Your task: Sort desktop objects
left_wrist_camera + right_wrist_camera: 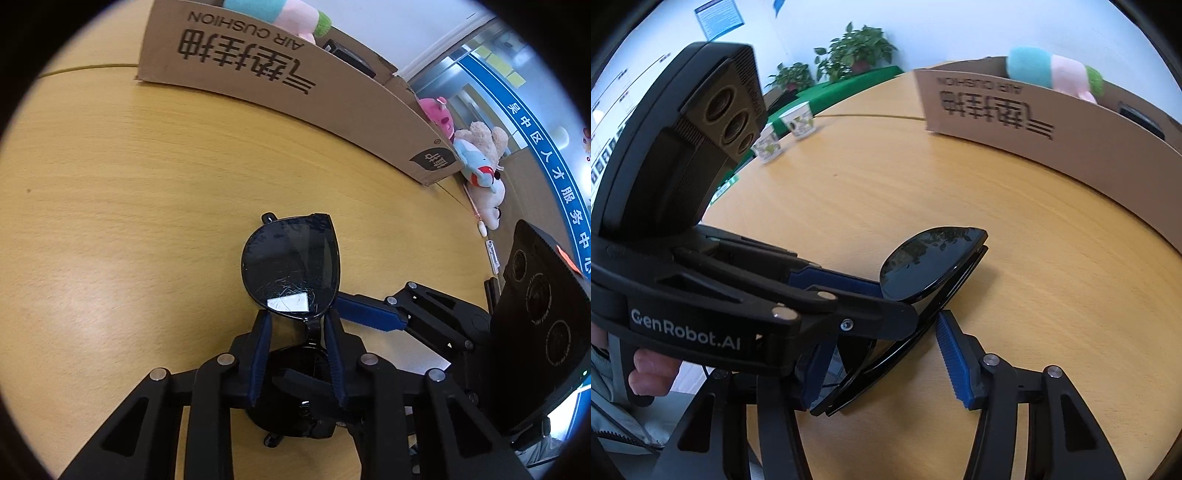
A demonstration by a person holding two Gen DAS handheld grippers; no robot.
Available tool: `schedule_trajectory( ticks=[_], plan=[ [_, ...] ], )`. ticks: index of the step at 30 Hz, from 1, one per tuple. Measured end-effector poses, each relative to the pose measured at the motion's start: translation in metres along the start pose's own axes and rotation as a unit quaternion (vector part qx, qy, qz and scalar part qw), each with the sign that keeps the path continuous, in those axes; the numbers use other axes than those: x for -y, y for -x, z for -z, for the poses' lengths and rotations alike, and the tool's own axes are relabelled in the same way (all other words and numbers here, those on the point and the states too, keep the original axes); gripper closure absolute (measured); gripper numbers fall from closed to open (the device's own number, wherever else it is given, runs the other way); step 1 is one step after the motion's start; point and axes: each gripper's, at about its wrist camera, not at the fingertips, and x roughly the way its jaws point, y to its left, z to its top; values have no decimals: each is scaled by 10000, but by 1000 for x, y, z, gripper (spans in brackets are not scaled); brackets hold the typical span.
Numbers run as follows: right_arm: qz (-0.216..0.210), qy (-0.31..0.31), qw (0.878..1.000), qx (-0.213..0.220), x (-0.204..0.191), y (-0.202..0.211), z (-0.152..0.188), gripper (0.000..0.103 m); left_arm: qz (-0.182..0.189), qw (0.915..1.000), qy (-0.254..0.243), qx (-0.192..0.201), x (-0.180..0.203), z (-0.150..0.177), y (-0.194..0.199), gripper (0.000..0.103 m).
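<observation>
Here your left gripper (pixel 297 325) straddles the bridge of the folded sunglasses (pixel 291 269), its blue pads narrowed close on either side of the frame; whether they already press it you cannot tell for sure. The sunglasses lie on the wooden desk (pixel 129 203), well in from its edges, short of the cardboard box (pixel 295 85) along the far edge that already holds a plush toy (pixel 280 11). To the right, your right gripper (pixel 882 354) stands half spread around the folded temples; the right pad (pixel 955 363) is clear of the frame, the left is partly hidden behind your other tool. The risk, as I judge it: two tools crowd one thin frame, so closing unevenly could twist it, skid it across the smooth wood, or scrape the already scratched lens (pixel 295 291).
</observation>
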Motion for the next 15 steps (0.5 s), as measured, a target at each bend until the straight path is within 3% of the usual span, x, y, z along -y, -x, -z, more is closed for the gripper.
schedule_trajectory(
  ticks=[6, 11, 15],
  plan=[
    [191, -251, 9995, 1, 37, 19, -1, 49, 165, 9998, -74, -65, 19, -21, -20, 76],
    [421, -471, 9980, 32, 64, 32, 0, 52, 332, 9994, -121, 8, 36, -40, -32, 85],
    [300, -804, 9963, 82, 87, 40, 3, 56, 305, 9994, -173, -27, 43, -48, -40, 85]
  ],
)
